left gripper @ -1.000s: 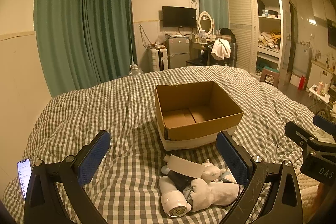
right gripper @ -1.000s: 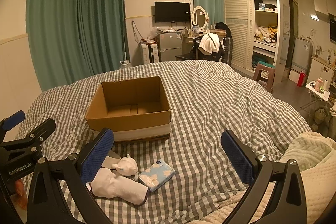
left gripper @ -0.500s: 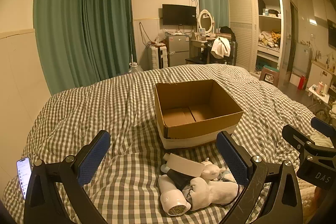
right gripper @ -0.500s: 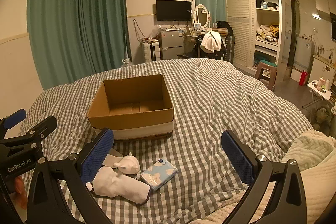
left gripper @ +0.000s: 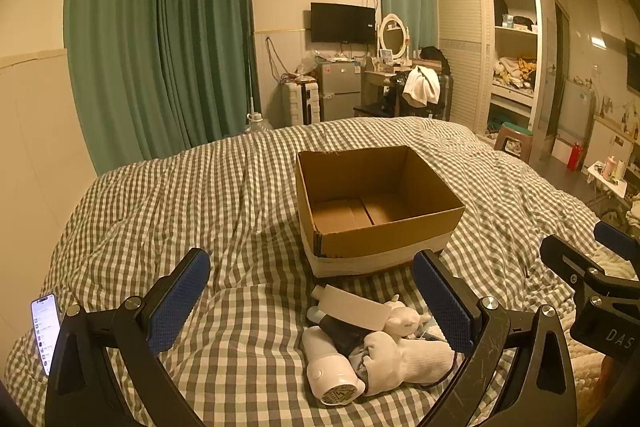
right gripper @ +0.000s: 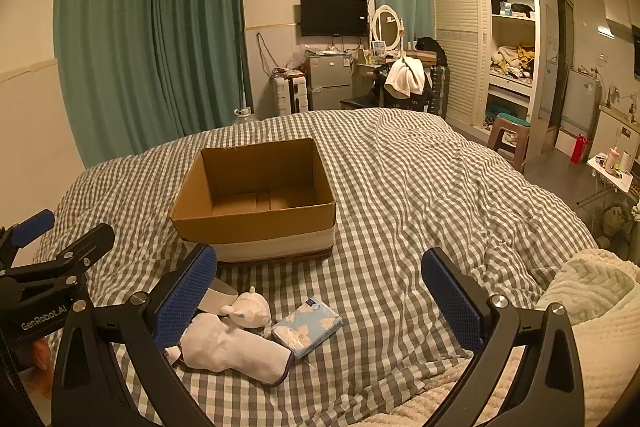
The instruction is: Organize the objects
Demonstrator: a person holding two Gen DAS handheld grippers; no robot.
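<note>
So both hand-held grippers, left (left gripper: 310, 299) and right (right gripper: 318, 293), hang wide open and empty over the bed (right gripper: 400, 187). The heap (left gripper: 372, 347) lies just before the empty cardboard box (left gripper: 376, 203); I should pinch the top sock (right gripper: 232, 349) alone.

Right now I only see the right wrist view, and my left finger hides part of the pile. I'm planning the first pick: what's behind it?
Observer: The left wrist view shows a white device with a round grille, lying against the white sock.
Operator: Anything else on the bed outside my view?
Observer: A lit phone stands at the bed's left edge, apart from the pile.
</note>
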